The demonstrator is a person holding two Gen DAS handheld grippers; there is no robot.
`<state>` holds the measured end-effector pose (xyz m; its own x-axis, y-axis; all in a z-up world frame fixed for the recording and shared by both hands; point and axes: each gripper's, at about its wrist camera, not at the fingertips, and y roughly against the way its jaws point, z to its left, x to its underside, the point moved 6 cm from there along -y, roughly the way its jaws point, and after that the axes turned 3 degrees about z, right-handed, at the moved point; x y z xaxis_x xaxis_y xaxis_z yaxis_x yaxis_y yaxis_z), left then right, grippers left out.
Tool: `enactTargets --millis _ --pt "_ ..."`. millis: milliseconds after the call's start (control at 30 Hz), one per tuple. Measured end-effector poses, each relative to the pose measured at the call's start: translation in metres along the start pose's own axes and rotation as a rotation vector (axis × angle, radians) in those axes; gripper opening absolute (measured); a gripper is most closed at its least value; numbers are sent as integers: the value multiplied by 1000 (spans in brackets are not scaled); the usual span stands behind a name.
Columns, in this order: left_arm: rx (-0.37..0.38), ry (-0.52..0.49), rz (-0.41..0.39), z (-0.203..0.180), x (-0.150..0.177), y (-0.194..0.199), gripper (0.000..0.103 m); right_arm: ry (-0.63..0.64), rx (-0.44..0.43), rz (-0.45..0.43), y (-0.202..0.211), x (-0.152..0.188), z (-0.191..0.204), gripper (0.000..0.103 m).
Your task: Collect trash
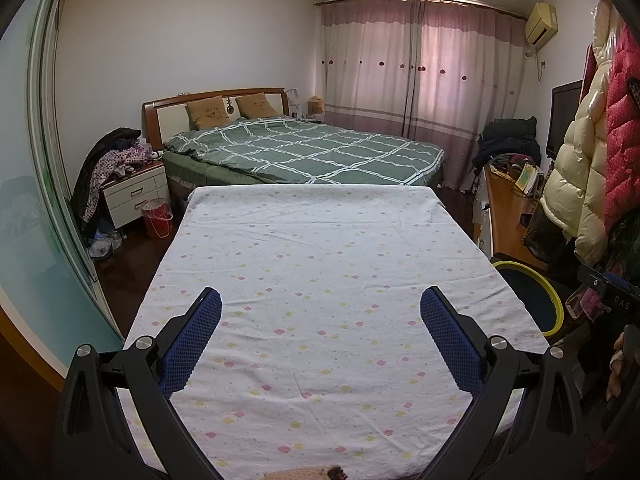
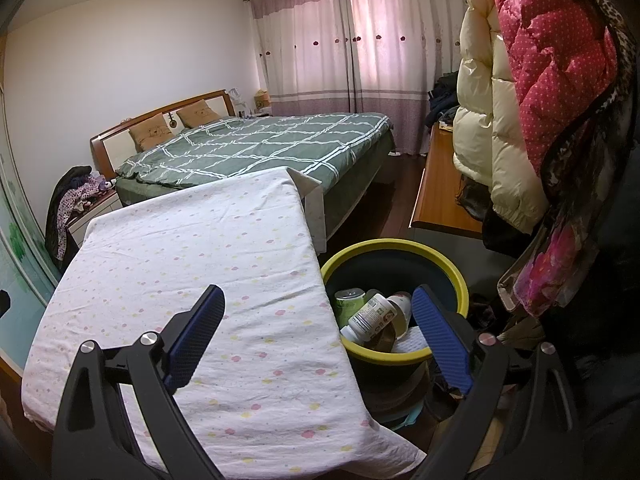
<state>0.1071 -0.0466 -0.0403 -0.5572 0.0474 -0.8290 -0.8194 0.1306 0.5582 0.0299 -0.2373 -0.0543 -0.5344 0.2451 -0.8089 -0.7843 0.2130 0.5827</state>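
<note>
A: Looking in the bin (image 2: 394,254) beside the table (image 2: 180,280): trash sits inside, a white bottle (image 2: 370,316), a green can (image 2: 349,300).
B: Both tongs, left (image 1: 320,312) and right (image 2: 318,312), gape empty. Scan the table before finishing.
A: Bottle label's unreadable.

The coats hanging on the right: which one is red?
The quilted coat with small white dots, hanging nearest the camera; the puffy coat beside it is cream.

A small brown object (image 1: 308,473) is cut off by the bottom edge, too little showing to identify.
</note>
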Motion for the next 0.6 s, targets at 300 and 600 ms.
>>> enactTargets --millis 300,600 --pt "-2 -1 -4 1 0 0 98 -1 0 1 -1 1 0 90" --pt "-5 -2 -1 2 1 -1 98 -2 0 2 -1 0 0 90"
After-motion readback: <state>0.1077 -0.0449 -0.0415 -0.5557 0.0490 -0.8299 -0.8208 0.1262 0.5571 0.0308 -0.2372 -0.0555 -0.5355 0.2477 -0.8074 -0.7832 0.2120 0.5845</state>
